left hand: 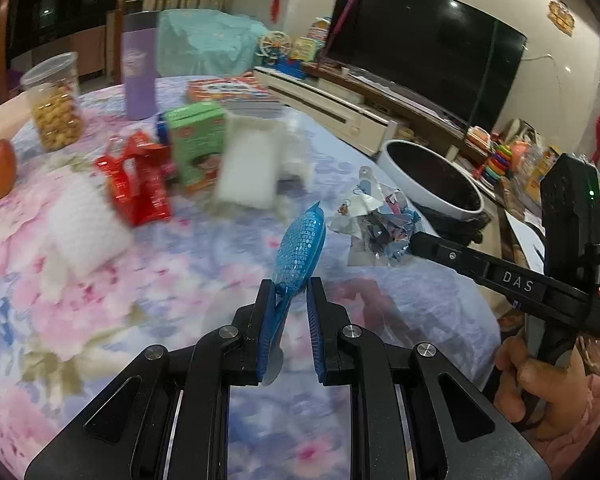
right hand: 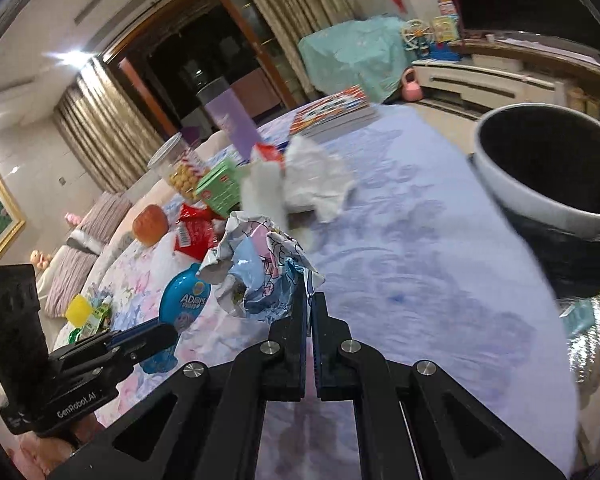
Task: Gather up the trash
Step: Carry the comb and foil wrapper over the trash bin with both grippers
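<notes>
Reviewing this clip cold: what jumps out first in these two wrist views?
Both grippers already carry trash: the left gripper pinches a flattened blue pouch, and the right gripper has its jaws shut on a crumpled cartoon-print wrapper above the floral tablecloth. Just off the table's edge waits a white bin with a dark liner; red wrappers and white tissue remain behind.

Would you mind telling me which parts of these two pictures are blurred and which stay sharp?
Left wrist view: the left gripper and its blue wrapper are sharp, while the green carton and red packets smear. Right wrist view: the right gripper and crumpled wrapper are crisp; the white bin and tissue are streaked. Both views bend at the edges.
</notes>
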`<act>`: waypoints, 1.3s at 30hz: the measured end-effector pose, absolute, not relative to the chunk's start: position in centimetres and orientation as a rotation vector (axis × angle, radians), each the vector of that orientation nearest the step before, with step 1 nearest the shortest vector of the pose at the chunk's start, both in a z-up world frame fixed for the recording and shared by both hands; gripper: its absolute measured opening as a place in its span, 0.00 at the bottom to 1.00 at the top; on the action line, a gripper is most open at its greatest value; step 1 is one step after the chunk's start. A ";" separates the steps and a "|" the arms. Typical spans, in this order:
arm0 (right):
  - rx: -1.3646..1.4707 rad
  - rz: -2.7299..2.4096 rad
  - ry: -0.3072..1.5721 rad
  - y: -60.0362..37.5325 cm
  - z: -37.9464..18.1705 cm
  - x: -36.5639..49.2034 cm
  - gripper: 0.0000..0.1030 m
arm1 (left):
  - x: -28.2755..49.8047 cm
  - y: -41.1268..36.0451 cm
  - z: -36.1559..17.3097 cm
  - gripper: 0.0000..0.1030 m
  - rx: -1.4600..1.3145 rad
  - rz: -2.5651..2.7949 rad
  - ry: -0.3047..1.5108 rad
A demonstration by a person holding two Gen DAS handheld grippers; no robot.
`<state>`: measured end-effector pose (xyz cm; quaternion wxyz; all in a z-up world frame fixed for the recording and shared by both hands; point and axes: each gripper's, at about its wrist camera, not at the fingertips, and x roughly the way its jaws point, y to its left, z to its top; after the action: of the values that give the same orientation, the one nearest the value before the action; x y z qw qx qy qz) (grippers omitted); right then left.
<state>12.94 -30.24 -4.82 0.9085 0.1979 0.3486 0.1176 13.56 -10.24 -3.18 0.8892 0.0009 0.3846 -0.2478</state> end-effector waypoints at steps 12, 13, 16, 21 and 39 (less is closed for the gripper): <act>0.447 0.125 0.678 -36.2 -4.1 10.6 0.02 | 14.3 -16.7 -3.2 0.15 0.054 -0.603 0.819; 0.450 0.114 0.674 -36.7 -4.1 10.5 0.02 | 14.5 -17.1 -3.1 0.15 0.055 -0.610 0.819; 0.454 0.094 0.664 -38.0 -3.8 10.2 0.02 | 14.8 -18.6 -2.9 0.15 0.063 -0.628 0.815; 0.458 0.062 0.648 -39.7 -3.3 10.0 0.02 | 15.4 -20.9 -2.1 0.15 0.088 -0.654 0.796; 0.495 -0.047 0.615 -46.5 -2.8 10.6 0.02 | 18.8 -28.5 -0.7 0.15 0.160 -0.719 0.775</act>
<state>10.65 -46.50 -2.80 0.9228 0.2412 0.2995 -0.0231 18.83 -28.46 -0.71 0.8604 0.0765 0.3693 -0.3428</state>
